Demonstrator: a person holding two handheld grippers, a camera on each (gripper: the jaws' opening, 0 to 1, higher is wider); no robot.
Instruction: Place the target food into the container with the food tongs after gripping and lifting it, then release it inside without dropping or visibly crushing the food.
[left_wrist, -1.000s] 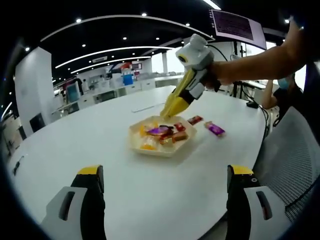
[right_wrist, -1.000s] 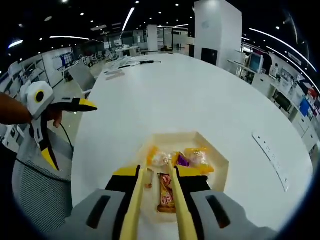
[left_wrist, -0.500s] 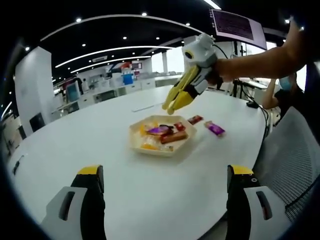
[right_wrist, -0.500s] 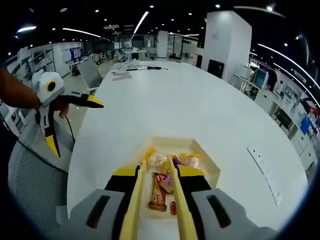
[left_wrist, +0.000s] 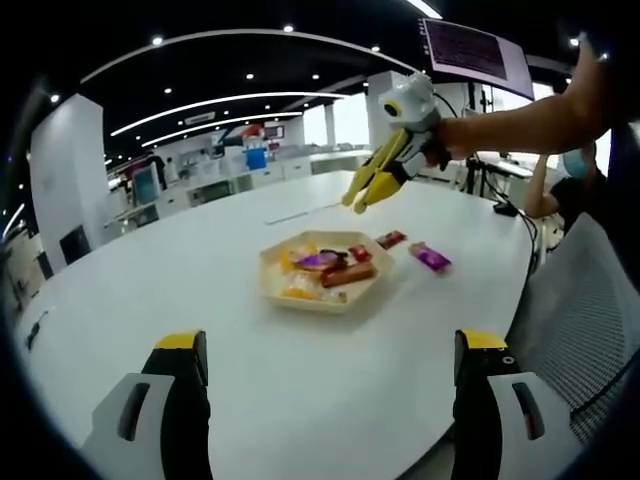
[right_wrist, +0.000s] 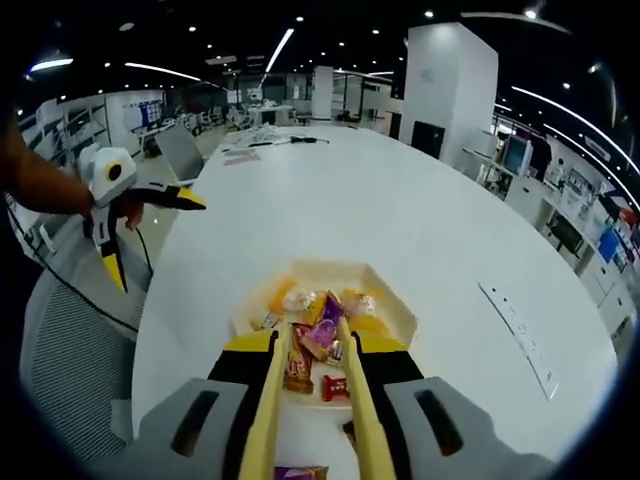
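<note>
My right tool hangs above the far rim of the hexagonal tray, its yellow tongs drawn almost together and carrying nothing. My left tool sits low on the near side of the tray, spread wide and empty.

Two wrapped snacks lie on the white table just beyond the tray: a purple packet farther out and a reddish packet nearer the rim. Which one is the target I cannot tell. The rest of the sweets are heaped inside the tray.

I judge these packets light, with slick, crinkly foil or film over something that may crumble. I would take one across its short width near the middle, where the filling gives the tongs something firm, not by a sealed end that could slide out. Light pressure should do; a hard squeeze may crush it.
</note>
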